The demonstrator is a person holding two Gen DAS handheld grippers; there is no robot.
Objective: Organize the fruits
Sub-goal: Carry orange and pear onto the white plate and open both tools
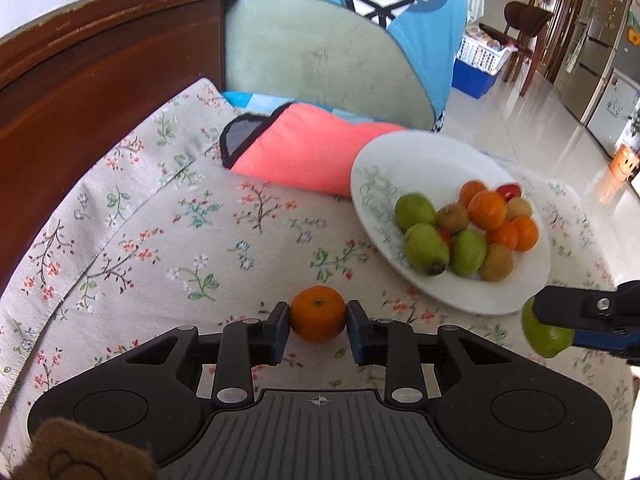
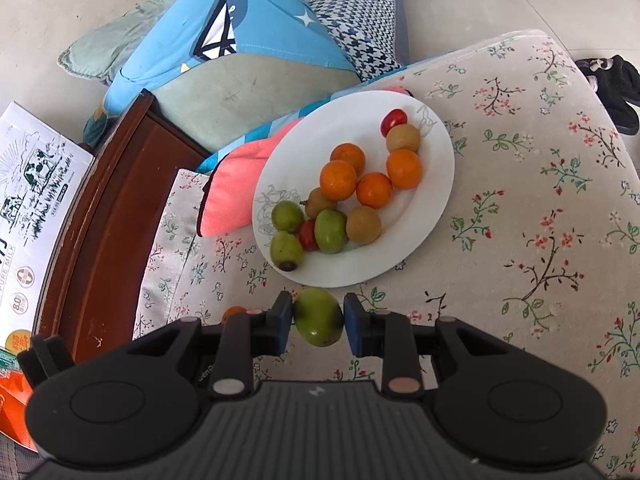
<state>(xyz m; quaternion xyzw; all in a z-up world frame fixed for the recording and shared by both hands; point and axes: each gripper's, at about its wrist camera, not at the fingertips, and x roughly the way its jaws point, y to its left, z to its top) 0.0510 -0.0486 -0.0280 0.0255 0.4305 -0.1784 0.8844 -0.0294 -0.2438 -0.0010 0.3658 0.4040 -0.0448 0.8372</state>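
Left hand-held gripper (image 1: 318, 320) is clenched on a small round orange tangerine (image 1: 318, 314), both pads pressed to its sides, fruit low over the floral-print cloth surface (image 1: 160, 240); whether it touches the cloth cannot be told. Right hand-held gripper (image 2: 318, 318) is grasping an oval green fruit (image 2: 319, 316), pinched between the blue pads just short of the near rim of the round white ceramic plate (image 2: 436, 184). In the left wrist view the right hand-held gripper comes in from the right edge with the green fruit (image 1: 544, 334) near the plate rim (image 1: 400, 152). Ahead of the right hand-held gripper the plate holds a pile: four orange tangerines (image 2: 338, 180) in the middle, three green oval fruits (image 2: 330, 231) on the near left side, brown kiwi-like fruits (image 2: 363, 225) among them, and two small red tomato-like fruits, one (image 2: 394, 120) at the far side and one (image 2: 308, 235) wedged between the greens. A coral-pink folded cloth (image 1: 304, 152) lies beyond and left of the plate, its edge tucked under the plate rim. Further ahead is a pale green cushion (image 1: 316, 64) with a light blue garment (image 1: 420, 12) draped over it. A dark brown wooden frame (image 1: 80, 80) runs to the left of the left hand-held gripper, with a white printed milk carton box (image 2: 36, 184) on it.
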